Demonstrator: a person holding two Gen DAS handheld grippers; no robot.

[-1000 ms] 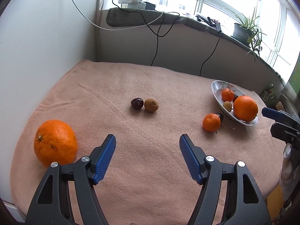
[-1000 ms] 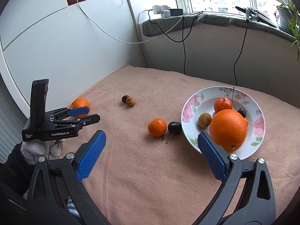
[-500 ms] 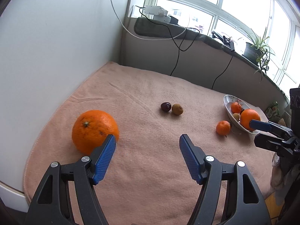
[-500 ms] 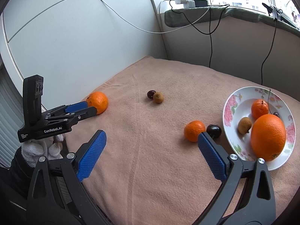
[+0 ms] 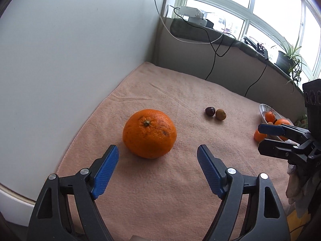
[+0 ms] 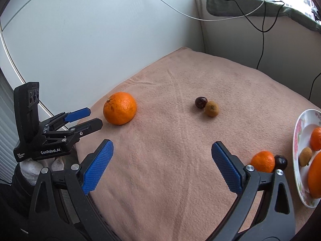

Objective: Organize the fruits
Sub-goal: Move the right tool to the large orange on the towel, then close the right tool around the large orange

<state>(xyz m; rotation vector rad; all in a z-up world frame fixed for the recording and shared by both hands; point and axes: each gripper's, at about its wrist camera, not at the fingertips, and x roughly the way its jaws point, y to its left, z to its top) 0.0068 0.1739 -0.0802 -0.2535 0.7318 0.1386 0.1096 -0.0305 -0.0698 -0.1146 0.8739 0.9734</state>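
Note:
A large orange (image 5: pixel 149 133) lies on the pink towel (image 5: pixel 180 190) close to the wall, right in front of my left gripper (image 5: pixel 157 147). That gripper's jaws are opening and the orange sits just beyond the tips, untouched. Seen from the right wrist, the left gripper (image 6: pixel 95 116) points at the orange (image 6: pixel 120 108). My right gripper (image 6: pixel 162 143) is open over bare towel with nothing in it. A dark cherry (image 6: pixel 201 102) and a brown fruit (image 6: pixel 211 108) lie mid-towel. A tangerine (image 6: pixel 262 160) and another cherry (image 6: pixel 280 161) sit beside the flowered plate (image 6: pixel 301 128), which holds several fruits.
A white wall (image 5: pixel 70 60) runs along the towel's left edge. At the back, a sill carries a power strip (image 5: pixel 191 13), hanging cables (image 5: pixel 215 50) and a potted plant (image 5: pixel 289 56). A white-gloved hand (image 6: pixel 30 167) holds the left gripper.
Both views have swung left. The large orange went from the left edge to the middle of the left wrist view, and the left jaws stand wider. The plate slid to the right wrist view's edge.

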